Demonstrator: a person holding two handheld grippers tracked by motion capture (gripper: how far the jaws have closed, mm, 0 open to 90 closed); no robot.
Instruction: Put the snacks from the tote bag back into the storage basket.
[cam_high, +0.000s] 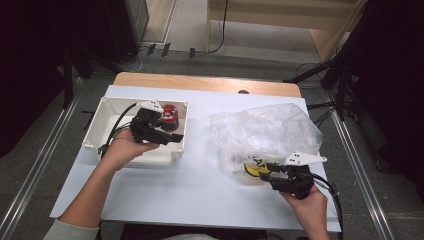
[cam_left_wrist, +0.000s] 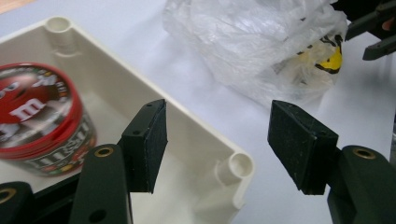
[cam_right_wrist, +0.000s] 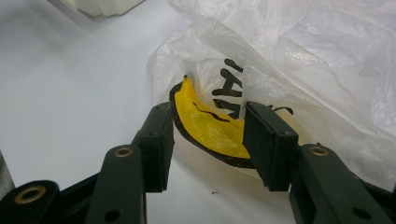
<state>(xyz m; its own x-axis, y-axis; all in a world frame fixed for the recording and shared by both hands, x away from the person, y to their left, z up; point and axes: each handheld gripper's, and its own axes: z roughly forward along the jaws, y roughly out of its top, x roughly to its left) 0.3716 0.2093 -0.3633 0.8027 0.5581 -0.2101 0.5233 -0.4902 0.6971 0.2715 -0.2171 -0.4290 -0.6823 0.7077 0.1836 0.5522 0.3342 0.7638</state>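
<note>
Near the table's right edge, my right claw (cam_right_wrist: 208, 135) has its jaws apart around the plastic bag's (cam_high: 265, 132) yellow-printed corner, not yet pinching it. Over the white box (cam_high: 102, 115) by the left edge, my left claw (cam_left_wrist: 219, 140) hangs wide apart beside a red tin (cam_left_wrist: 39, 116)

lab/studio | black curtains (cam_high: 30, 60) | floor rails (cam_high: 35, 165) | loose cables (cam_high: 310, 67) | white-topped table (cam_high: 200, 170)

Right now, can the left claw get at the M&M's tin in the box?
Probably yes: the left claw is open over the lidless white box, and the M&M's tin lies uncovered just beside it.
</note>
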